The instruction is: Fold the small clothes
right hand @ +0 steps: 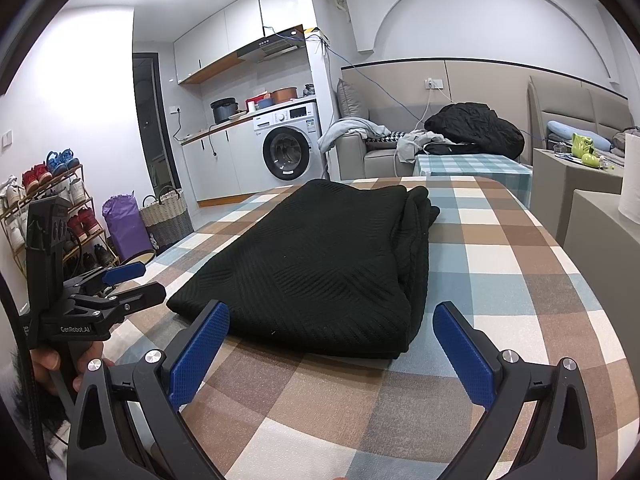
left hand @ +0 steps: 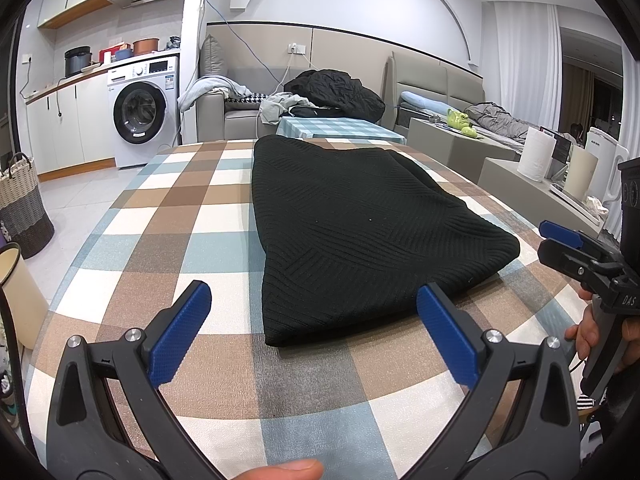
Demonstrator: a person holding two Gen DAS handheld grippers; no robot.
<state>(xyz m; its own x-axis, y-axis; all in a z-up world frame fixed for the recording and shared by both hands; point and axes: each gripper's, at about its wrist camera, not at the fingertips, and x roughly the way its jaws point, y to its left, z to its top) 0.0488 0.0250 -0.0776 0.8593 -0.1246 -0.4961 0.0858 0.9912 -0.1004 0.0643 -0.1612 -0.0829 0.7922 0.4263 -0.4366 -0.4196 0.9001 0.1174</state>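
Observation:
A black knit garment [left hand: 352, 220] lies folded into a long flat shape on the checked tablecloth [left hand: 180, 220]. My left gripper [left hand: 314, 296] is open at the garment's near edge, its blue pads [left hand: 180, 332] on either side of the near left corner with nothing between them. In the right wrist view the garment [right hand: 320, 256] shows stacked layers along its right side. My right gripper [right hand: 332, 312] is open too, astride the garment's near right corner. Each gripper shows in the other's view: the right gripper [left hand: 560, 244] at the right edge, the left gripper [right hand: 132, 280] at the left, both held by a hand.
Table edges curve away left [left hand: 80, 264] and right [right hand: 580, 280]. Beyond stand a washing machine [left hand: 140, 114], a woven basket [left hand: 20, 208], a sofa with a black jacket [left hand: 336, 94], a small teal-checked table [left hand: 340, 128], a paper roll [left hand: 536, 160] and a shoe rack [right hand: 52, 208].

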